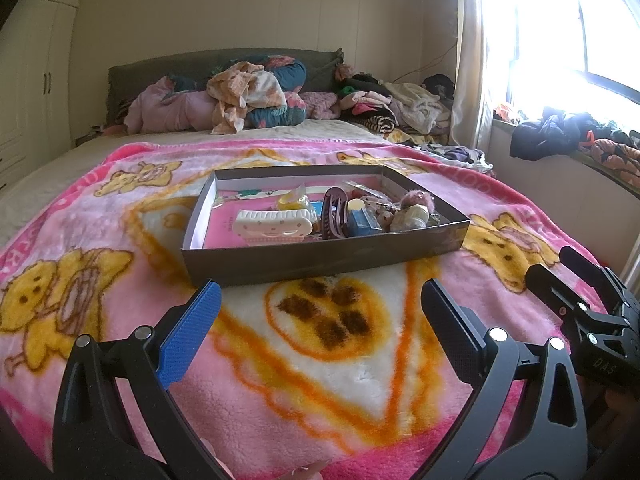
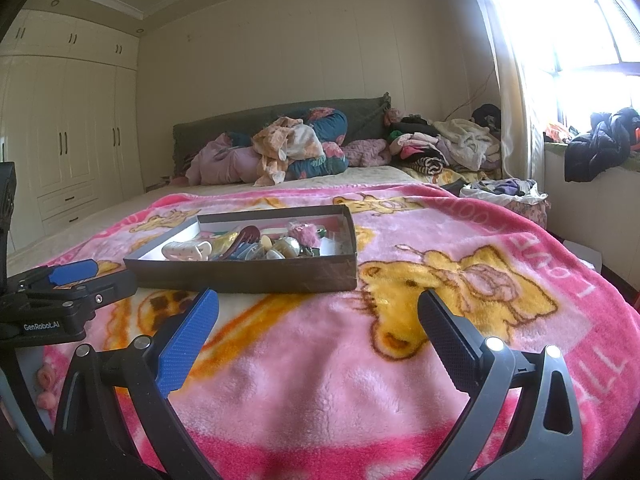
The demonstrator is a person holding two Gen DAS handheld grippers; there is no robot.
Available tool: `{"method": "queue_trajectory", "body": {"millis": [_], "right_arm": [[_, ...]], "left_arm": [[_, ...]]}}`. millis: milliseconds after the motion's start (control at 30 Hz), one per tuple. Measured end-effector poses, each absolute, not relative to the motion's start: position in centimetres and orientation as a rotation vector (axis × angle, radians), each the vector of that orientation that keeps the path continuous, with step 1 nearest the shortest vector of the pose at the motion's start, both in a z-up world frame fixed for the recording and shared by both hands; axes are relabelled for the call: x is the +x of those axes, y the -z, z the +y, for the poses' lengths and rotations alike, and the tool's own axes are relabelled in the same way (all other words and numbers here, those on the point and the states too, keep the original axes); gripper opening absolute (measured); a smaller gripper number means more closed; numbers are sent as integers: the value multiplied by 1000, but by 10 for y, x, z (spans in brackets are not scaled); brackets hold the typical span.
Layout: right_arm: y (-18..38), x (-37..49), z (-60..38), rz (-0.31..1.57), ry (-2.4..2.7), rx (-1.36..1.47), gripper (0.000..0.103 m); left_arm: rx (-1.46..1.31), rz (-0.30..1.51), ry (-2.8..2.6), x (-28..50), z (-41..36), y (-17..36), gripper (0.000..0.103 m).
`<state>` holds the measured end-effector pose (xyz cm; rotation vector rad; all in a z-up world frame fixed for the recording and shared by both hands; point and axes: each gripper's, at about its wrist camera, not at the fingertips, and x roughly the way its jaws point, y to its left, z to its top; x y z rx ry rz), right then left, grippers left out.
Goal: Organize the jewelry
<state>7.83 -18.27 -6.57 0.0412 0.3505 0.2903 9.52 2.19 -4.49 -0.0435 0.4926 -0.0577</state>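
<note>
Both hand-held grippers, left (image 1: 320,300) and right (image 2: 318,310), are hovering over the pink blanket (image 1: 304,376) with fingers apart, holding nothing. At twelve o'clock the shallow box (image 1: 320,258) is sitting on the bed, clips and trinkets (image 1: 344,212) heaped at its right end. Whether sorting is beginning or ending is unclear.

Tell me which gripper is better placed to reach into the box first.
Left, probably. The box sits almost straight ahead of the left gripper, jaws open. From the right gripper, also open, the box lies off to the left.
</note>
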Motion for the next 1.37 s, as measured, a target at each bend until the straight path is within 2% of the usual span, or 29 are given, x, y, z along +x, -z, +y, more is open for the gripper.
{"method": "queue_trajectory", "body": {"millis": [800,1033,1267,1367], "right_arm": [[67,78,-183,352,-287,39,97],[58,92,-197,401,-240,89,97],[48,182,-259,543,-48,189,97],[61,257,-294,739,67,183,97]], "left_arm": [[-71,523,74,101,26,45,91],[-76,509,18,100,36,41,91],[-110,572,-189,149,113,30,92],[-125,618,-294,190,170,34,91]]}}
